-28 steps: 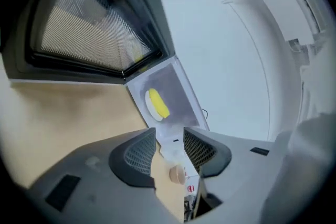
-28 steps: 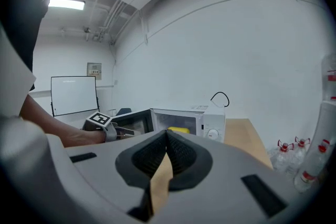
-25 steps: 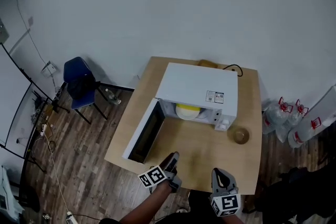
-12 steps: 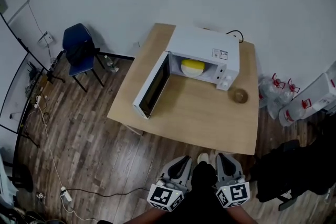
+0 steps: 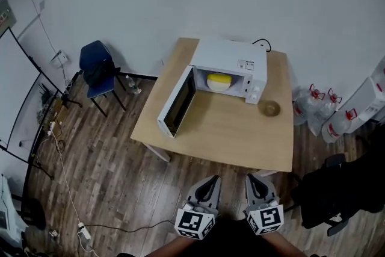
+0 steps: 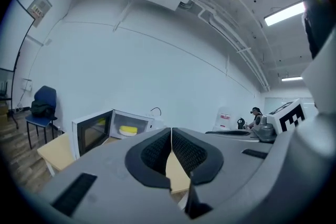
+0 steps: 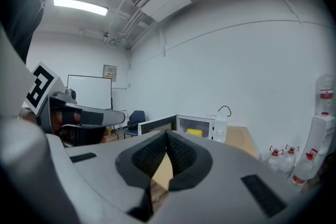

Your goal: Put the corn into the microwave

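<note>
Corn is seen inside the far microwave, so placing is judged done and only its open door may need shutting, while the left gripper, jaws just closed on nothing, and the right gripper are held pressed together, empty, near.

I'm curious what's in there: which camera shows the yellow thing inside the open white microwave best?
The head view. It looks down into the open white microwave and shows the yellow thing most clearly, sitting in the cavity. The left gripper view and the right gripper view each show it only as a small, distant yellow patch.
</note>
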The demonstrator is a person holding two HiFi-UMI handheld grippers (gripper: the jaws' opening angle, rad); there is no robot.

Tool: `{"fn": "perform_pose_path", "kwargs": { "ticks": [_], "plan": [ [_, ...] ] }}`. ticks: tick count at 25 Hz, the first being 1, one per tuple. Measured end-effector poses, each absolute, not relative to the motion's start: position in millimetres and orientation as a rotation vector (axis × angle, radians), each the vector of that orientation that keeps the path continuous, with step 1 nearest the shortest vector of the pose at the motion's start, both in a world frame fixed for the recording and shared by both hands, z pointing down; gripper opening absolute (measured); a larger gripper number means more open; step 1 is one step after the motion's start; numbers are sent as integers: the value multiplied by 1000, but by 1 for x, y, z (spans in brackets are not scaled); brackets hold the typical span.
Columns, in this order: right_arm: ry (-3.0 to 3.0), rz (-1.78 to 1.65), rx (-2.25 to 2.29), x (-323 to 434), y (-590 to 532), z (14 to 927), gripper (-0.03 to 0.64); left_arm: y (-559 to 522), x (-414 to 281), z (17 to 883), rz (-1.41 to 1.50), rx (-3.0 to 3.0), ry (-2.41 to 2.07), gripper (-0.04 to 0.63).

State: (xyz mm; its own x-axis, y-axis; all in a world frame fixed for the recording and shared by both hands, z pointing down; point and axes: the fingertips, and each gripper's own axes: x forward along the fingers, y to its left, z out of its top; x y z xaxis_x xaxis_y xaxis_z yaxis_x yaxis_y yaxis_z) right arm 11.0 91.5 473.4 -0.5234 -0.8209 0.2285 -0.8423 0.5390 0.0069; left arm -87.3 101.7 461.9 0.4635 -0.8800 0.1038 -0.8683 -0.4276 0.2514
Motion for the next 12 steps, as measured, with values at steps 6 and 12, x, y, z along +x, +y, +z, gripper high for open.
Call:
{"fn": "perform_pose_path", "kwargs": {
  "ticks": [6,12],
  "plan": [
    [-2527,114,1487,30,104,470,57,109,-71,453,-17,2542,-1485,18],
    [-2519,134,1531,45,122,470,57,123,-55,460,29,2544,-1451,17]
  ]
}}
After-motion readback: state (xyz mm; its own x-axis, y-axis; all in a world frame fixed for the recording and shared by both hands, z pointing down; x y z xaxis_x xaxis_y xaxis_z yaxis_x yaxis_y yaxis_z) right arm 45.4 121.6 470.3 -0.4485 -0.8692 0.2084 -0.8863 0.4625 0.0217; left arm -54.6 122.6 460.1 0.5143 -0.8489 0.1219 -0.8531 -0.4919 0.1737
